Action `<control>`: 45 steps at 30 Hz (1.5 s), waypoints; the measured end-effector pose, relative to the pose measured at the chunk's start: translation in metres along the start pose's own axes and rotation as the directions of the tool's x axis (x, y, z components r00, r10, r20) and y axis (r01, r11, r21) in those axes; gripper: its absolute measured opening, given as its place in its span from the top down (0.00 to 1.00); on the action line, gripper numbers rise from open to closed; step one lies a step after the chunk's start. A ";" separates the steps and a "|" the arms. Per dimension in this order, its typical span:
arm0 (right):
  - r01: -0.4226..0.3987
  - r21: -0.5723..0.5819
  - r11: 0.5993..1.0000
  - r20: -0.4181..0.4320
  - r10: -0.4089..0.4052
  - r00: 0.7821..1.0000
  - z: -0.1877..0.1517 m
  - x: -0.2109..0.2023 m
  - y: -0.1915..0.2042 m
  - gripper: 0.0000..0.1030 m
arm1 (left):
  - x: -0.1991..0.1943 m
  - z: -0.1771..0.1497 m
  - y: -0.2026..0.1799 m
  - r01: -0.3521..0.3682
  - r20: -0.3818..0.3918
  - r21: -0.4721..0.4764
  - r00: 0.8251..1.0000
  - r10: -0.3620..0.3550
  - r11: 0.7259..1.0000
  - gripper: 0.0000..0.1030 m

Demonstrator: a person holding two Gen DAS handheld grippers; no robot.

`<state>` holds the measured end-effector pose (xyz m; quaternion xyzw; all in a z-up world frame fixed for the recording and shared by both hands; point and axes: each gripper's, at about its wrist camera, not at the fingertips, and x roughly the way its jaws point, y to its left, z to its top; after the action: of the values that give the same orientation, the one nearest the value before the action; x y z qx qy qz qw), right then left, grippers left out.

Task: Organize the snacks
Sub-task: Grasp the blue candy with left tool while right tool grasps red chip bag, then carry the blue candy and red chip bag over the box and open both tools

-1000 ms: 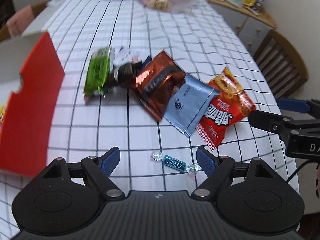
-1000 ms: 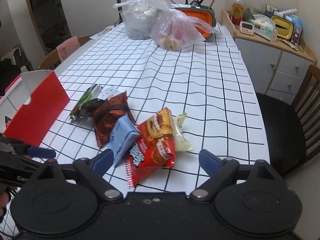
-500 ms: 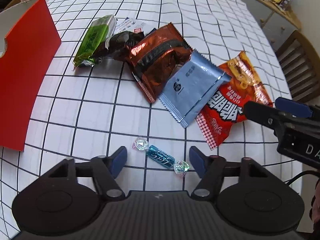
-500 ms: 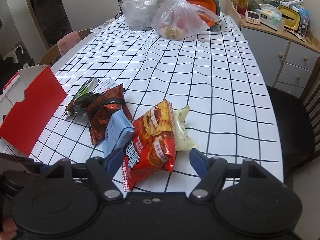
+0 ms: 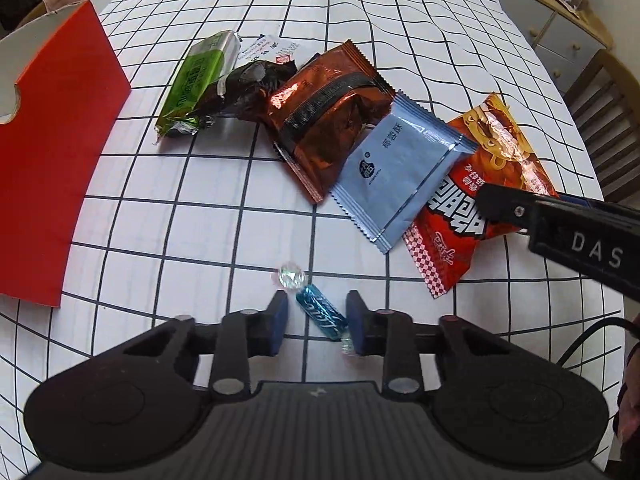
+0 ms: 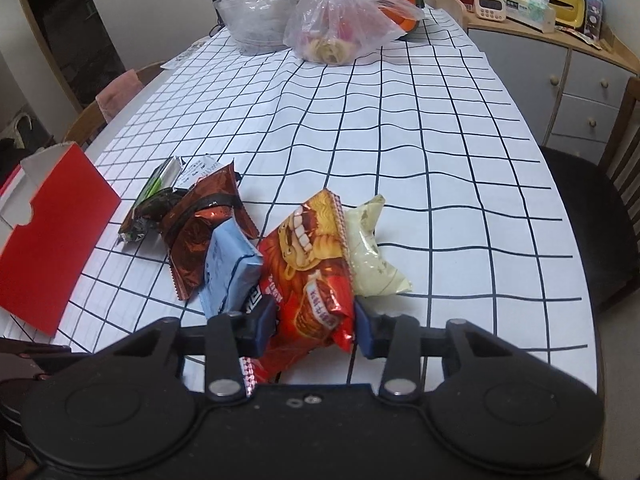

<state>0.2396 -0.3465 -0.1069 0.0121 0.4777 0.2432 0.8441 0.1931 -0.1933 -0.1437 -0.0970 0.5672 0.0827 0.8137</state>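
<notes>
Snacks lie in a loose row on the checked desk (image 6: 400, 128) w/ a red box (image 5: 52, 152) at left. Left gripper (image 5: 316, 318) fingers closing round a blue candy (image 5: 320, 317), one side not yet touching. Right gripper (image 6: 314, 320) fingers closing on the red chip bag (image 6: 308, 272), both pads pressing it.

The snacks lie in a row across the gridded tablecloth (image 5: 224, 216). Seen from the left gripper (image 5: 316, 322), the wrapped candy (image 5: 320, 314) lies between its closing jaws. The folded box (image 5: 52, 160) stands at ten o'clock. The flat bar (image 5: 198, 80) lies at eleven, the foil pouch (image 5: 324, 112) at twelve overlapping the crumpled wrapper (image 5: 250, 90), and the square sachet (image 5: 396, 172) at one, lapping over the big crisp bag (image 5: 476, 200), which sits between the closing jaws of the right gripper (image 6: 314, 322). The pale packet (image 6: 370, 248) lies behind that bag at one o'clock; two plastic bags (image 6: 332, 20) sit far off at twelve.
</notes>
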 end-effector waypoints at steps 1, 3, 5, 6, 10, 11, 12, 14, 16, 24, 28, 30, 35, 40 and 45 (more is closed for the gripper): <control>-0.005 0.004 1.000 0.005 0.005 1.000 0.000 -0.001 0.000 0.67 | 0.000 0.000 0.002 0.002 -0.003 0.000 1.000 -0.002 1.000 0.79; -0.015 0.014 1.000 0.015 0.015 1.000 -0.001 -0.005 0.000 0.72 | -0.001 0.000 0.007 0.014 -0.005 -0.009 1.000 -0.014 1.000 0.84; -0.028 0.025 0.999 0.027 0.028 0.999 -0.003 -0.010 -0.001 0.78 | -0.001 0.000 0.014 0.028 -0.007 -0.020 1.000 -0.029 0.999 0.88; -0.034 0.029 0.999 0.035 0.033 0.999 -0.005 -0.012 0.000 0.79 | -0.001 0.000 0.017 0.035 -0.007 -0.027 0.999 -0.036 0.999 0.88; -0.034 0.030 0.999 0.063 0.032 0.998 -0.009 -0.021 0.005 0.81 | -0.004 -0.004 0.026 0.054 -0.005 -0.041 0.999 -0.054 0.998 0.88; -0.030 0.031 0.999 0.067 0.028 0.997 -0.011 -0.023 0.006 0.81 | -0.004 -0.005 0.028 0.058 -0.004 -0.042 0.998 -0.058 0.997 0.88; -0.027 0.033 0.999 0.071 0.025 0.997 -0.013 -0.026 0.006 0.81 | -0.005 -0.006 0.031 0.061 -0.002 -0.044 0.998 -0.061 0.997 0.88; -0.019 0.038 0.999 0.080 0.016 0.997 -0.016 -0.033 0.008 0.82 | -0.007 -0.008 0.036 0.070 0.000 -0.047 0.998 -0.070 0.996 0.88; -0.011 0.048 0.999 0.088 0.006 0.996 -0.020 -0.040 0.008 0.83 | -0.010 -0.010 0.040 0.079 0.003 -0.050 0.997 -0.079 0.996 0.88; 0.054 0.089 0.995 0.119 -0.065 0.991 -0.031 -0.069 0.016 0.84 | -0.027 -0.015 0.061 0.125 0.034 -0.040 0.992 -0.124 0.991 0.88; 0.066 0.090 0.994 0.149 -0.079 0.986 -0.031 -0.088 0.035 0.84 | -0.041 -0.013 0.072 0.158 0.057 -0.019 0.986 -0.157 0.987 0.88; 0.058 0.088 0.994 0.169 -0.072 0.983 -0.029 -0.099 0.046 0.84 | -0.050 -0.012 0.078 0.167 0.067 -0.005 0.984 -0.166 0.986 0.88; 0.048 0.068 0.997 0.220 -0.062 0.973 -0.018 -0.116 0.079 0.84 | -0.078 -0.007 0.098 0.202 0.110 0.039 0.973 -0.205 0.979 0.88; 0.011 0.039 0.999 0.252 -0.021 0.968 -0.005 -0.120 0.118 0.84 | -0.103 0.005 0.123 0.213 0.155 0.063 0.963 -0.221 0.975 0.88; -0.033 -0.001 0.999 0.271 0.032 0.962 0.008 -0.116 0.159 0.84 | -0.123 0.016 0.154 0.199 0.200 0.071 0.957 -0.210 0.977 0.88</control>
<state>0.1334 -0.2534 0.0306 0.0544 0.3581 0.2522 0.8973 0.1280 -0.0433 -0.0325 -0.1255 0.4684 -0.0066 0.8745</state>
